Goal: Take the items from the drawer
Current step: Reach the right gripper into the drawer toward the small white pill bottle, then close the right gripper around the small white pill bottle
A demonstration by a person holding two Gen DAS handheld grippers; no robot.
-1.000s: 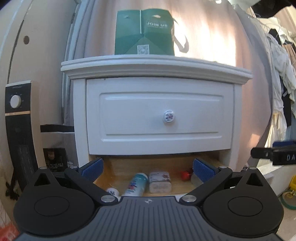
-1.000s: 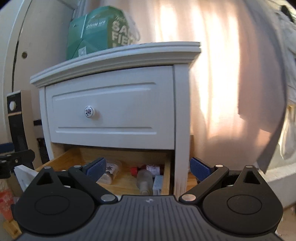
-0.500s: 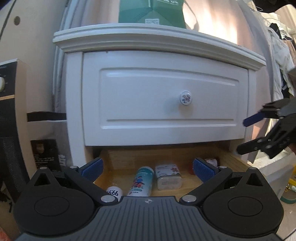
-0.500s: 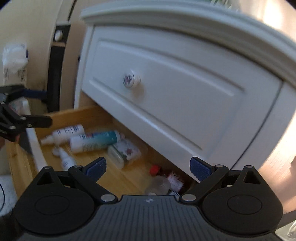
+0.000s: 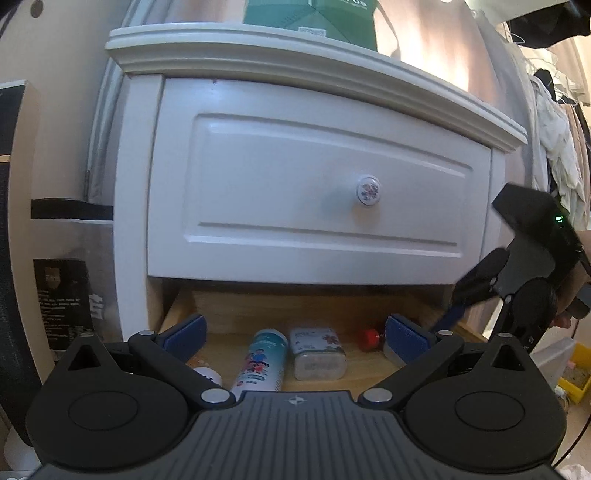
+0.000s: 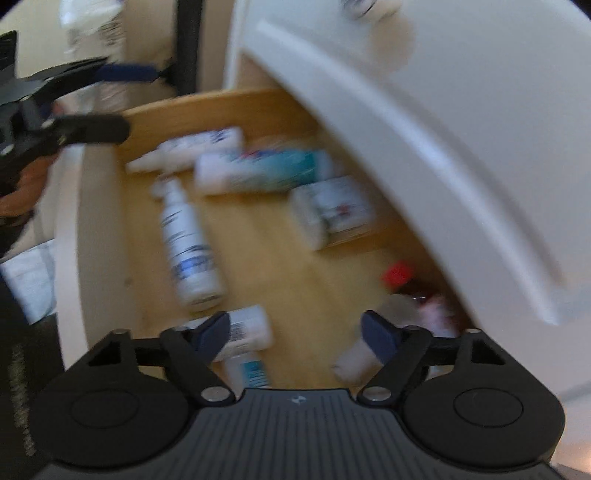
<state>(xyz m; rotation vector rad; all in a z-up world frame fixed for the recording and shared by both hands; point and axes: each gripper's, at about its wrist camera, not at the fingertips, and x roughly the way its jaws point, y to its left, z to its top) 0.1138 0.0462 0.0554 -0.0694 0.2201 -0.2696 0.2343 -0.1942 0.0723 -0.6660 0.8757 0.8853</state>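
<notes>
The lower drawer [image 5: 314, 308] of a white nightstand stands pulled out, its wooden floor [image 6: 291, 284] strewn with items. In the left wrist view I see a teal bottle [image 5: 264, 360], a small tin [image 5: 318, 352] and a red cap [image 5: 369, 338]. My left gripper [image 5: 295, 328] is open in front of them, holding nothing. The blurred right wrist view looks down on a white spray bottle [image 6: 188, 247], the teal bottle [image 6: 258, 171], the tin [image 6: 332, 212] and a red-capped bottle [image 6: 397, 274]. My right gripper [image 6: 295, 330] hangs open and empty over the drawer's near end.
The upper drawer front [image 5: 314, 192] with its floral knob [image 5: 368, 189] is shut and overhangs the open drawer. A green box [image 5: 314, 14] sits on top. A black heater [image 5: 11, 221] stands left, clothes [image 5: 557, 147] hang right. A hand [image 6: 26, 184] holds the left gripper [image 6: 136, 99].
My right gripper swung in from the right and dipped down over the open drawer, its view now blurred by motion. My left gripper edged closer and slightly left. Both stayed open.
</notes>
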